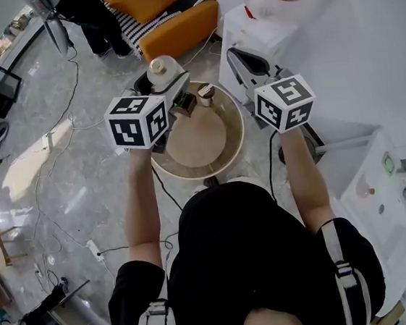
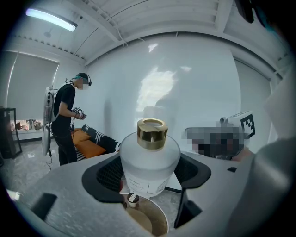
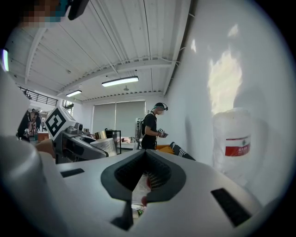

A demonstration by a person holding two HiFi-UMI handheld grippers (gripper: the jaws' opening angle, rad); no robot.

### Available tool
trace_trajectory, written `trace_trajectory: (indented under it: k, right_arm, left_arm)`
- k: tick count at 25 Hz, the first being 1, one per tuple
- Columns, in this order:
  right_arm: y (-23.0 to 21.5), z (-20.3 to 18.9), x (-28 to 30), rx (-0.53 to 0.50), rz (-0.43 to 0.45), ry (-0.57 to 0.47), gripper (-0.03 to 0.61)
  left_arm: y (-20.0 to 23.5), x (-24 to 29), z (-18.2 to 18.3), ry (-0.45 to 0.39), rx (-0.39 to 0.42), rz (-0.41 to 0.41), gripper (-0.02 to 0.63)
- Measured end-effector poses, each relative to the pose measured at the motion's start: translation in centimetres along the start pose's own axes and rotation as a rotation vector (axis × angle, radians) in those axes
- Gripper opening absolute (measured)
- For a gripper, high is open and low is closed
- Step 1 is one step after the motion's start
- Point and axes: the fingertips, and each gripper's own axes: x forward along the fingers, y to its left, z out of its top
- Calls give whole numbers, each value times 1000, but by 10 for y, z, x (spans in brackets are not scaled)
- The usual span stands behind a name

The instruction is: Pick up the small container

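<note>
Holding the container (image 2: 150,159) up over the desk's (image 1: 200,140) far-left rim, we are clamping the left gripper (image 2: 150,173) on it. Both fingers (image 2: 110,175) are pressing its frosted white body from either side. It is standing upright, clear of the desk, with its gold cap (image 2: 151,133) on top. We are holding the right gripper (image 3: 143,178) off the desk's right rim, well apart from the container. Its fingers are lying together with only a thin slit between them and nothing in it. A little vial (image 1: 206,92) is standing on the desk near its far edge, just beside the left gripper. An orange sofa (image 1: 172,19) is sitting on the floor beyond the desk's far side.
</note>
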Motion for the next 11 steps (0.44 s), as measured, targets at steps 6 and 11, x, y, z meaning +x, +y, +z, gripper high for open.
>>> trace_trajectory:
  k: [6, 11]
  right_arm:
    - [-1, -13, 4, 37, -8, 83, 3]
    - [1, -18, 9, 71, 0, 144, 2]
  left_arm:
    - [2, -3, 1, -7, 7, 5, 342]
    - [6, -5, 1, -3, 14, 11, 344]
